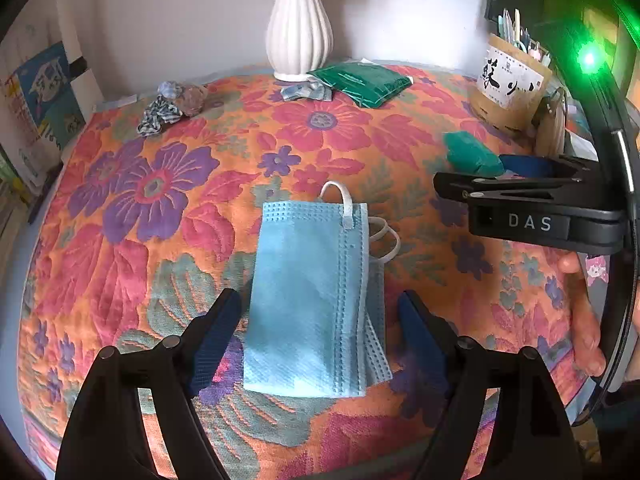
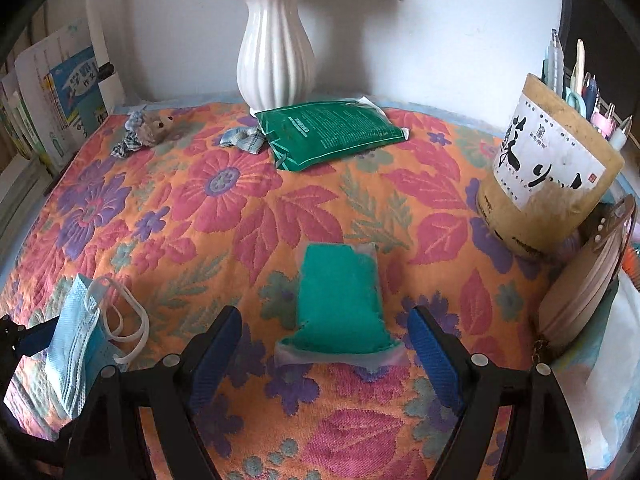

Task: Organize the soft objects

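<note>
A folded light-blue face mask (image 1: 312,300) with white ear loops lies on the floral cloth (image 1: 160,208). My left gripper (image 1: 320,324) is open, its blue pads on either side of the mask's near half. The mask also shows in the right wrist view (image 2: 76,340) at the lower left. A small teal green pouch in clear wrap (image 2: 340,304) lies between the open fingers of my right gripper (image 2: 326,344). The right gripper also shows in the left wrist view (image 1: 472,184), beside the green pouch (image 1: 472,152).
A white ribbed vase (image 2: 276,52) stands at the back centre, with a dark green packet (image 2: 332,132) and a striped cloth scrap (image 2: 242,140) in front of it. A small plush with striped cloth (image 2: 148,128) lies back left. A pen holder tub (image 2: 548,176) stands right. Books (image 2: 68,100) lean at left.
</note>
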A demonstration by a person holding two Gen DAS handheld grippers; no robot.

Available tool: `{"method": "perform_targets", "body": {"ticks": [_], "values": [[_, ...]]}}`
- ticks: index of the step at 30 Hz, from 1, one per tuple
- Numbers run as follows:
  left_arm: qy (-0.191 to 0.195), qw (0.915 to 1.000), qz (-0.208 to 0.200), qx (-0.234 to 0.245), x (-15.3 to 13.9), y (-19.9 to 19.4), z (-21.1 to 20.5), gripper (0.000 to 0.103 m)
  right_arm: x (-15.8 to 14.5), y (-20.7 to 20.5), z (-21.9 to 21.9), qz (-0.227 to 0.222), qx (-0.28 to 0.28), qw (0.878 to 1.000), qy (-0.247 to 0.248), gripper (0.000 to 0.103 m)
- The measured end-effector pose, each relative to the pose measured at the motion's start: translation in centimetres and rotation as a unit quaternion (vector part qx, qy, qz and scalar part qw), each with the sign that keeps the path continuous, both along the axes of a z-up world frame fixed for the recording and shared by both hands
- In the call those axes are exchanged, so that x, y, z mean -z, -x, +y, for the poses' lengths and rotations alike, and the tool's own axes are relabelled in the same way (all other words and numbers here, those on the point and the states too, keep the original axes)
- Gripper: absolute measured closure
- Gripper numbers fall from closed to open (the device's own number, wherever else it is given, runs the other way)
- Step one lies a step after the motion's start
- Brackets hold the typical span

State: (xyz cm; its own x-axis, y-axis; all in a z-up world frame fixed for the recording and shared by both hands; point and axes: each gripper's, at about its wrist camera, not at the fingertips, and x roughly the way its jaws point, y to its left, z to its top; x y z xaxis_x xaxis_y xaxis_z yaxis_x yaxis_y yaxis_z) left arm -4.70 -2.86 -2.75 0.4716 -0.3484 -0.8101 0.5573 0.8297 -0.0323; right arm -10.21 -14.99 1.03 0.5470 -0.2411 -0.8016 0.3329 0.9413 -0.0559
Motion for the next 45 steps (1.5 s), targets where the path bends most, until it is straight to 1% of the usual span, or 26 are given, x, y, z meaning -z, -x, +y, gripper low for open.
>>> {"method": "perform_targets", "body": {"ticks": [2,4,6,7,9,12,13,14,15,16,17,18,19,21,23,24,26,28,31,37,40,42,44,45], "values": [[0.000,1.0000,-0.002,-0.001,0.0,0.1,0.0,0.027,0.0,0.1,0.0,-0.004,0.001,1.000,-0.003,0.019],[0.004,1.0000,-0.004,-0.001,0.0,0.2,0.2,0.035,-0.2,0.4,-0.2,-0.013,0.003,1.000,-0.007,0.019],[0.013,0.9999,-0.002,0.004,-0.1,0.2,0.4,0.050,-0.4,0.7,-0.5,-0.024,0.007,1.000,-0.016,0.019],[0.020,0.9997,0.000,0.011,-0.2,0.4,0.5,0.054,-0.5,0.8,-0.6,-0.028,0.008,0.999,-0.020,0.019],[0.028,0.9993,0.002,0.023,-0.4,0.6,0.5,0.074,-0.6,1.1,-1.0,-0.035,0.010,0.999,-0.032,0.019],[0.023,0.9993,0.006,0.030,-0.7,0.9,-0.1,0.083,-0.6,1.1,-1.4,-0.037,0.011,0.998,-0.043,0.020],[0.020,0.9994,0.004,0.028,-1.0,0.9,-0.3,0.084,-0.7,1.1,-1.4,-0.041,0.008,0.998,-0.048,0.021],[0.020,0.9994,0.000,0.029,-1.2,0.8,-0.5,0.085,-0.8,1.2,-1.4,-0.045,0.006,0.998,-0.050,0.026],[0.020,0.9994,-0.005,0.030,-1.6,0.7,-0.7,0.085,-0.9,1.3,-1.5,-0.050,0.005,0.997,-0.052,0.035],[0.017,0.9994,-0.013,0.028,-2.0,0.4,-1.1,0.085,-0.9,1.4,-1.5,-0.052,0.004,0.997,-0.053,0.038],[0.014,0.9994,-0.020,0.025,-2.2,0.1,-1.3,0.085,-0.9,1.4,-1.5,-0.051,0.004,0.997,-0.052,0.045],[0.014,0.9994,-0.022,0.022,-2.3,-0.3,-1.5,0.085,-0.7,1.2,-1.4,-0.046,0.003,0.998,-0.052,0.048],[0.022,0.9994,-0.019,0.020,-2.2,-1.0,-1.7,0.085,-0.6,1.1,-1.3,-0.040,0.002,0.998,-0.050,0.048],[0.051,0.9986,-0.004,0.013,-1.7,-2.0,-1.6,0.085,-0.8,1.2,-0.9,-0.047,-0.004,0.998,-0.038,0.048],[0.061,0.9980,0.014,0.000,-0.8,-2.7,-1.5,0.085,-1.2,1.4,-0.3,-0.055,-0.009,0.998,-0.018,0.048],[0.058,0.9981,0.020,-0.005,-0.4,-2.9,-1.5,0.085,-1.1,1.3,0.1,-0.053,-0.012,0.998,-0.009,0.048],[0.072,0.9973,0.018,-0.005,-0.7,-2.8,-1.2,0.085,-1.0,1.1,0.5,-0.048,-0.020,0.999,0.001,0.048],[0.071,0.9971,0.026,-0.008,-0.5,-2.9,-1.1,0.085,-1.1,1.0,0.9,-0.049,-0.029,0.998,0.009,0.048],[0.073,0.9970,0.026,-0.009,-0.6,-2.9,-1.0,0.085,-1.4,1.3,1.3,-0.061,-0.037,0.997,0.018,0.048],[0.064,0.9978,0.016,-0.009,-0.7,-2.7,-1.2,0.085,-1.7,1.6,1.6,-0.069,-0.040,0.997,0.023,0.048],[0.060,0.9979,0.020,-0.013,-0.8,-2.9,-1.5,0.085,-2.2,2.3,2.1,-0.088,-0.040,0.995,0.030,0.048],[0.079,0.9965,0.027,-0.006,-1.7,-2.9,-1.9,0.085,-2.8,2.7,2.1,-0.102,-0.042,0.993,0.029,0.048],[0.086,0.9961,0.012,0.009,-3.3,-2.8,-2.8,0.085,-3.1,2.9,1.7,-0.105,-0.040,0.993,0.018,0.048],[0.086,0.9961,-0.002,0.020,-4.5,-2.5,-3.5,0.085,-3.4,3.1,1.2,-0.108,-0.038,0.993,0.001,0.048]]}}
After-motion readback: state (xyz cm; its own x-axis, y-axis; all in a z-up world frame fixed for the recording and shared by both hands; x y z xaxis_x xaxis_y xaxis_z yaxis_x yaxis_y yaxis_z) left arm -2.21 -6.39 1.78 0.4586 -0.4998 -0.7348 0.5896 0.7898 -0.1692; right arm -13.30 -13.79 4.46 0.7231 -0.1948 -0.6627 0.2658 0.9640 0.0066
